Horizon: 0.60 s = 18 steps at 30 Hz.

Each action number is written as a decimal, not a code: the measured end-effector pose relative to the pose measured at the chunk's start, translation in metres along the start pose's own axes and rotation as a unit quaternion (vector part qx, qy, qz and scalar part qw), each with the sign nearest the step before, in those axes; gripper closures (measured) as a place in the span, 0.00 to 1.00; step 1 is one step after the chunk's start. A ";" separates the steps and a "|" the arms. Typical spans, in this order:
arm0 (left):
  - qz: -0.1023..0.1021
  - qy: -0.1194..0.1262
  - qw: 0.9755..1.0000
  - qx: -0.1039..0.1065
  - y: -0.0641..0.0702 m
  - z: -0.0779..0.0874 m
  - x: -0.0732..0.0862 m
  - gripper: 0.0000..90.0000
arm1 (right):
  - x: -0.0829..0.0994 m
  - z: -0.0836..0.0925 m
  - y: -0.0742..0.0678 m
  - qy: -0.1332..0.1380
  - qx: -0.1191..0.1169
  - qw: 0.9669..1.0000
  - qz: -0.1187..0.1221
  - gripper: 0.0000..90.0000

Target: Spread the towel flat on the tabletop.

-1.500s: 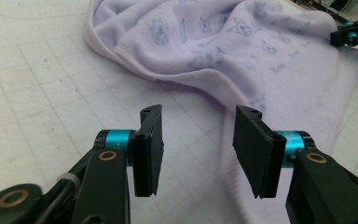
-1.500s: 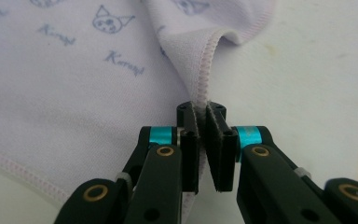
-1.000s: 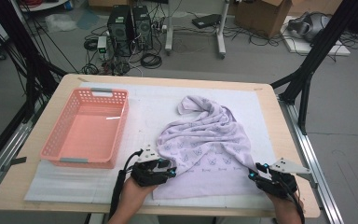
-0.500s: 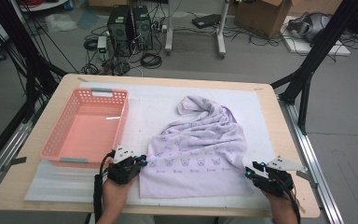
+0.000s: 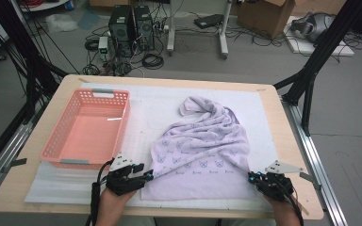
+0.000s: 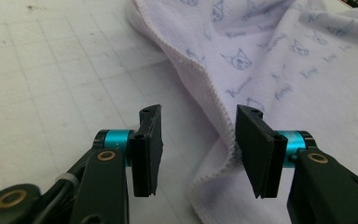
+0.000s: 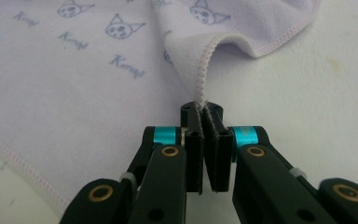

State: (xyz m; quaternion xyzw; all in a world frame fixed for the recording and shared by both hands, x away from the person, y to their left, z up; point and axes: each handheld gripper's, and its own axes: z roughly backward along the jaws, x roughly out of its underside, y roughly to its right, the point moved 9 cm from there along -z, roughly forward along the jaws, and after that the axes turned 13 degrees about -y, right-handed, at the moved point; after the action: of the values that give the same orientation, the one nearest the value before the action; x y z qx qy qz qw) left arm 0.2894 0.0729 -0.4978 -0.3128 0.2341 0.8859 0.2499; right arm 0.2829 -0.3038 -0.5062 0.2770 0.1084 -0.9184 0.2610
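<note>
High view: lilac towel (image 5: 201, 150) lies spread on the tabletop (image 5: 287, 141), a pink basket (image 5: 88, 129) at its 9 o'clock. Left gripper (image 6: 198, 135) jaws have just opened, straddling the towel's hem unpressed; right gripper (image 7: 205, 116) jaws have just closed, pinching its edge.

**Around the Table**

A pink basket (image 5: 86, 129) sits on the left of the white mat (image 5: 146, 108) covering the wooden table (image 5: 290, 155). Beyond it, two black computer towers (image 5: 131, 26), tangled cables (image 5: 153, 59) and a cardboard box (image 5: 264, 16) lie on the grey floor (image 5: 349, 122).
</note>
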 end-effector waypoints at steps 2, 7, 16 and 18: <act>-0.006 0.000 1.000 0.002 0.004 0.002 0.003 0.58 | 0.006 0.005 0.001 -0.006 -0.003 1.000 -0.006 0.97; -0.013 0.008 1.000 0.004 0.005 0.011 0.007 0.57 | 0.010 0.011 0.002 0.005 -0.009 1.000 -0.020 0.78; -0.027 -0.005 1.000 0.004 0.018 0.003 0.022 0.56 | 0.015 0.009 -0.005 0.005 -0.008 1.000 -0.007 0.67; -0.033 -0.008 0.999 -0.024 0.018 0.004 0.024 0.68 | 0.018 0.010 -0.005 0.004 -0.001 1.000 -0.006 0.81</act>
State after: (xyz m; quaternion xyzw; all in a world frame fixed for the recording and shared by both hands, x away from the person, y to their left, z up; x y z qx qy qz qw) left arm 0.2612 0.0684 -0.5069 -0.3191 0.2005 0.8850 0.2733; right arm 0.2627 -0.3105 -0.5074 0.2800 0.1124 -0.9186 0.2554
